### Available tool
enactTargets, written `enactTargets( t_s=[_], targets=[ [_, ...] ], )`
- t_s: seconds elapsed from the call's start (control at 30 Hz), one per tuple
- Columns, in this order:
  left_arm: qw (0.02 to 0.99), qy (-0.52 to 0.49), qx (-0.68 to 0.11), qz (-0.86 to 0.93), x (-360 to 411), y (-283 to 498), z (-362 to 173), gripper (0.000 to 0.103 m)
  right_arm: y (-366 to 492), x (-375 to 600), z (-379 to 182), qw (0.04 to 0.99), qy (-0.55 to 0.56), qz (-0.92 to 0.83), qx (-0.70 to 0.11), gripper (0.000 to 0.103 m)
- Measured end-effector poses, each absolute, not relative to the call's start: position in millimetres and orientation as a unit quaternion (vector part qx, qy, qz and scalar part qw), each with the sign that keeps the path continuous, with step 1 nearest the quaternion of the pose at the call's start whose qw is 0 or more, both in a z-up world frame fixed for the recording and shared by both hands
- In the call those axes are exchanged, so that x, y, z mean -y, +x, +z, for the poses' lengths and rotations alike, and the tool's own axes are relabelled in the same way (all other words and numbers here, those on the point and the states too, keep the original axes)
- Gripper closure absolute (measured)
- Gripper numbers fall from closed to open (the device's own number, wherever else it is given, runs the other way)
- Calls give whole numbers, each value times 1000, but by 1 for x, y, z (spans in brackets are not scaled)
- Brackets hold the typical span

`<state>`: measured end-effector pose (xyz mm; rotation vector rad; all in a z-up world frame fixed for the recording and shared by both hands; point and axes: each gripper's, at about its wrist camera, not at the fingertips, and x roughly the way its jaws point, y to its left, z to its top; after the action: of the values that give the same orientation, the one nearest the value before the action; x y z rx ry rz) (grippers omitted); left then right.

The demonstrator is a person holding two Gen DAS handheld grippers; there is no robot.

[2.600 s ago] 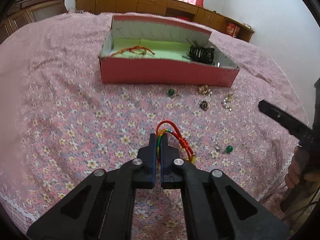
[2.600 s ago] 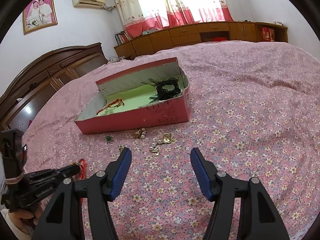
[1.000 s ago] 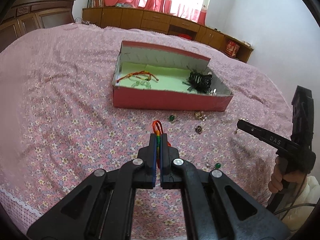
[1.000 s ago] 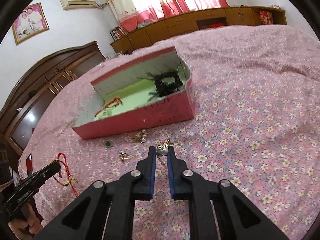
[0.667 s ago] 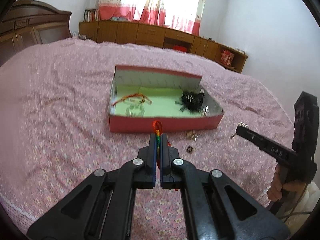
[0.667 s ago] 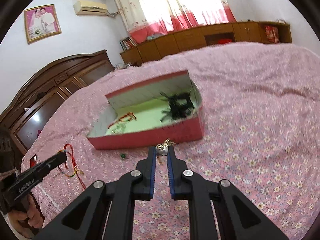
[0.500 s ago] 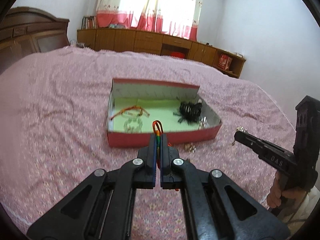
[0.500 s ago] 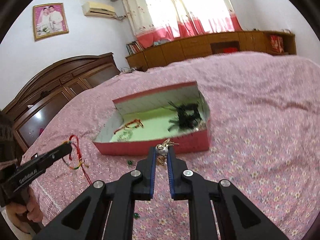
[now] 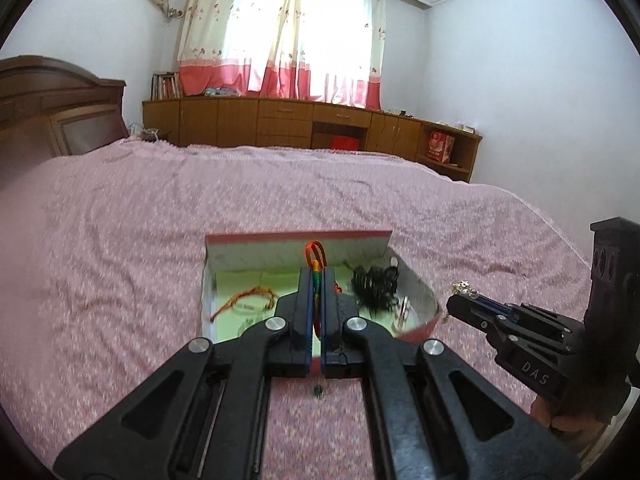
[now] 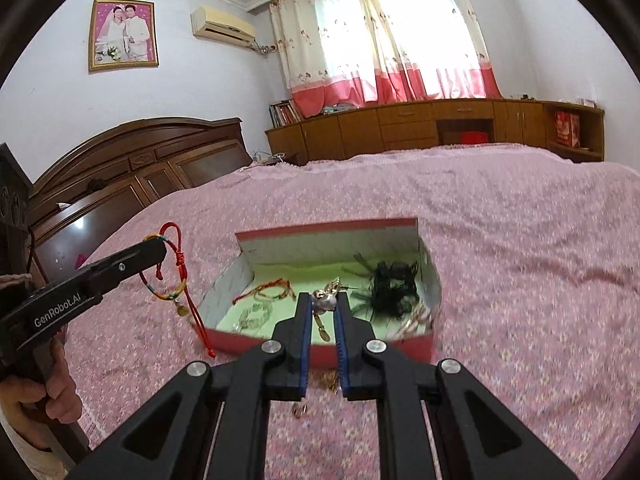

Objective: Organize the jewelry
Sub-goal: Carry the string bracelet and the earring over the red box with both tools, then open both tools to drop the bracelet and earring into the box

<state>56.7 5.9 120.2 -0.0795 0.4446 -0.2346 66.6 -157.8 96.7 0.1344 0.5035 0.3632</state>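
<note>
Pinching a red string bracelet (image 9: 316, 256), the left gripper (image 9: 317, 280) hangs before the red box (image 9: 298, 237); the right gripper (image 10: 321, 300) squeezes a shiny earring (image 10: 323, 300).

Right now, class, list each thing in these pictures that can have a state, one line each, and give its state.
Left gripper: shut on the red cord bracelet, lifted off the bed.
Right gripper: shut on a pearl and gold earring, lifted.
Red box: open, lid up behind.
Black hair accessory: lying inside the box.
Orange cord bracelet: lying inside the box.
Curtains: drawn.
</note>
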Motion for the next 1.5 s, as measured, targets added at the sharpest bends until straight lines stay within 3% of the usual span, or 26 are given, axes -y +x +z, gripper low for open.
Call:
enactTargets(
  t_s=[0.37, 0.87, 1.3, 1.33, 1.43, 1.5],
  targets=[
    [966, -48, -227, -115, -6, 95, 105, 103, 109, 150, 91, 951, 50, 171, -254, 91],
    [943, -55, -316, -87, -17, 132, 41, 103, 151, 150, 43, 934, 44, 149, -323, 91],
    [933, -41, -351, -66, -22, 138, 23, 103, 159, 153, 30, 924, 48, 145, -350, 90],
    [933, -41, -352, -63, -23, 137, 23, 103, 159, 154, 30, 924, 50, 146, -351, 88],
    [933, -44, -352, -56, -26, 134, 24, 90, 156, 157, 33, 924, 59, 147, -347, 71],
    [935, -52, -345, -56, -29, 129, 27, 84, 154, 159, 36, 924, 68, 157, -343, 65]
  ],
)
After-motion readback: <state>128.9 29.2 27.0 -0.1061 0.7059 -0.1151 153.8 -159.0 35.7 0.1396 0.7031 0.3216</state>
